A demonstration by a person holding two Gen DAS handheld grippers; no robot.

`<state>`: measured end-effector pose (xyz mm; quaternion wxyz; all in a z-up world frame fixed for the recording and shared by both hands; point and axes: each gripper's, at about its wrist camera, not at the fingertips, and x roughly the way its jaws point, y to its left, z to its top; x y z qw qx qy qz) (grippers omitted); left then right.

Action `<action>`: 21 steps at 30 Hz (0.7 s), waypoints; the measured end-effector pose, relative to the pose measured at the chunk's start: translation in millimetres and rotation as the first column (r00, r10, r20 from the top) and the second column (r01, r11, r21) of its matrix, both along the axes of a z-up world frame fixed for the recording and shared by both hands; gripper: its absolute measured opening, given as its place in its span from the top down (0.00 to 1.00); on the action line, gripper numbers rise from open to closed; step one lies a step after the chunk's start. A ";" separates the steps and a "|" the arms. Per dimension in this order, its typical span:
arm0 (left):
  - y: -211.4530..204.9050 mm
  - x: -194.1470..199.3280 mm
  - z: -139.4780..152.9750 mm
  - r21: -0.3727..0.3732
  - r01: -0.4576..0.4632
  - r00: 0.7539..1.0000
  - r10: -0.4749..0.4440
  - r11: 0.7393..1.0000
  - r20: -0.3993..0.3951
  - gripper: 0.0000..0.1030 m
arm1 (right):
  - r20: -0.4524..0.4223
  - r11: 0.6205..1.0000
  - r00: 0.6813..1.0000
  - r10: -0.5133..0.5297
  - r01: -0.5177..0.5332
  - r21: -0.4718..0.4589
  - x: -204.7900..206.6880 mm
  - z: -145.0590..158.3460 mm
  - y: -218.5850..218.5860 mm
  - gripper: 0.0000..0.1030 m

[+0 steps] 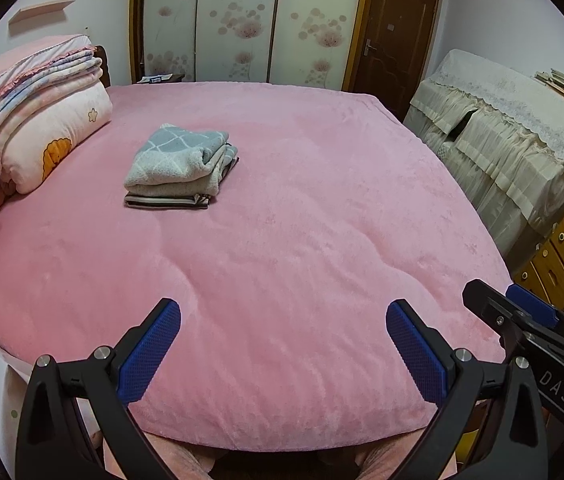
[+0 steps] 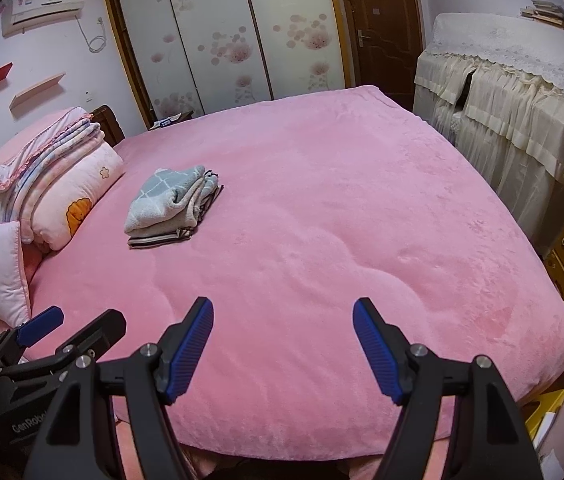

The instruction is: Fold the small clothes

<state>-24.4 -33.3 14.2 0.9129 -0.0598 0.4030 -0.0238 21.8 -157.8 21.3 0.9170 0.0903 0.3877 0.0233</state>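
Pink bed (image 1: 301,208) w/ folded clothes stack (image 1: 180,166); both tongs (image 1: 283,344) (image 2: 283,348) spread, empty.

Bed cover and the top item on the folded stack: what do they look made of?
Bed cover: probably plush fleece, matte, with a short nap showing brushed streaks. Top item: looks like terry cloth, grey-green with a white lattice and a looped, fuzzy edge; fibre unclear.

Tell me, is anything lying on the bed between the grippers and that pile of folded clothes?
Nothing visible is. Only bare pink blanket stretches from the left gripper and right gripper to the folded clothes stack. The quilts and pillows sit off to the left, beside the stack.
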 end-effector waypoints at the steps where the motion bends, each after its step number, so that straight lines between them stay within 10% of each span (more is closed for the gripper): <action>1: -0.4 -0.6 -0.3 0.003 -0.002 1.000 0.002 1.000 -0.001 0.01 | 0.001 1.000 1.000 0.001 -0.001 -0.004 -0.8 -0.3 0.3 0.29; 21: -0.2 -1.7 -3.9 0.017 -0.028 0.999 0.028 0.999 -0.023 0.01 | 0.032 0.997 0.999 0.020 -0.017 -0.073 -9.3 3.3 6.1 0.29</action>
